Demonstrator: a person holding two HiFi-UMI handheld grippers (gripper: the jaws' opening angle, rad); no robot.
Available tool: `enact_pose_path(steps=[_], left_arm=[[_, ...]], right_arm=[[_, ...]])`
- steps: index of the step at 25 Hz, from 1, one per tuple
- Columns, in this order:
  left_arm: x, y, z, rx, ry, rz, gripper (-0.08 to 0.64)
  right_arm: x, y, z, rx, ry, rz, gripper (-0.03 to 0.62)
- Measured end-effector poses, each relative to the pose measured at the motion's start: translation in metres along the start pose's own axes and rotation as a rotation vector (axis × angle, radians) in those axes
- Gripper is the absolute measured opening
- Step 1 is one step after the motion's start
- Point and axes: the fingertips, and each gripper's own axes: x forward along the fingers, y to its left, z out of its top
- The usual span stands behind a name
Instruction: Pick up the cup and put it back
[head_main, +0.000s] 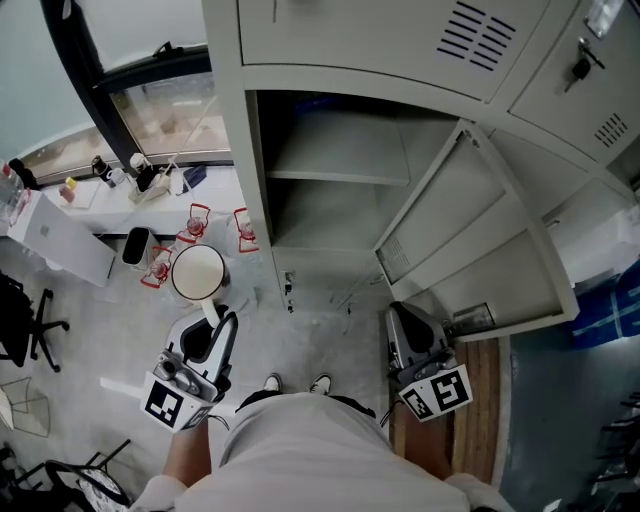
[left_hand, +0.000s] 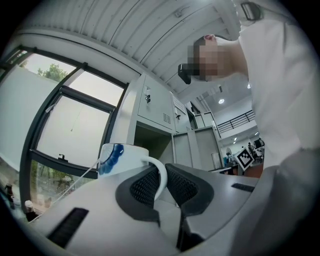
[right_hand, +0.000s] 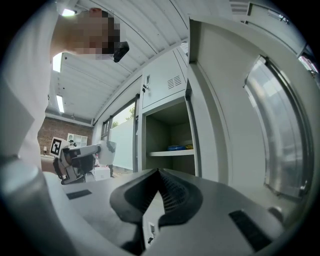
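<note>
A white cup (head_main: 198, 272) with a blue pattern (left_hand: 121, 157) hangs in the air left of the open grey cabinet (head_main: 340, 160). My left gripper (head_main: 216, 318) is shut on the cup's handle (left_hand: 161, 176), which runs between the two dark pads in the left gripper view. My right gripper (head_main: 403, 312) is shut with nothing in it and points at the cabinet's lower compartment. In the right gripper view its jaws (right_hand: 159, 189) meet, and the left gripper (right_hand: 75, 157) with the cup (right_hand: 108, 147) shows at the far left.
The cabinet door (head_main: 480, 250) stands swung open to the right. A shelf (right_hand: 170, 153) inside carries a blue and yellow item (right_hand: 177, 147). A windowsill with small bottles (head_main: 140, 175), a white box (head_main: 60, 240), red-framed items (head_main: 195, 222) and an office chair (head_main: 25, 320) lie to the left.
</note>
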Motion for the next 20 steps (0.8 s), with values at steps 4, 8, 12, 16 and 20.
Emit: enact_pose_path(steps=[4,8,12,16,20], left_arm=[[-0.001,0.001,-0.002,0.006,0.000,-0.001,0.060],[0.004,-0.001,-0.008,-0.001,-0.003,-0.016,0.060],[0.014,-0.005,-0.016,-0.002,-0.001,-0.055,0.060],[0.031,-0.010,-0.028,-0.033,0.005,-0.094,0.060],[0.050,-0.018,-0.033,-0.046,-0.003,-0.146,0.060]], right_arm=[[0.003,0.004,0.002,-0.010,0.001,0.011,0.018],[0.002,0.005,0.004,-0.019,0.004,0.008,0.018],[0.001,0.006,0.007,-0.025,0.002,0.005,0.018],[0.000,0.008,0.008,-0.026,0.005,0.005,0.018],[-0.003,0.008,0.004,-0.017,0.011,-0.003,0.017]])
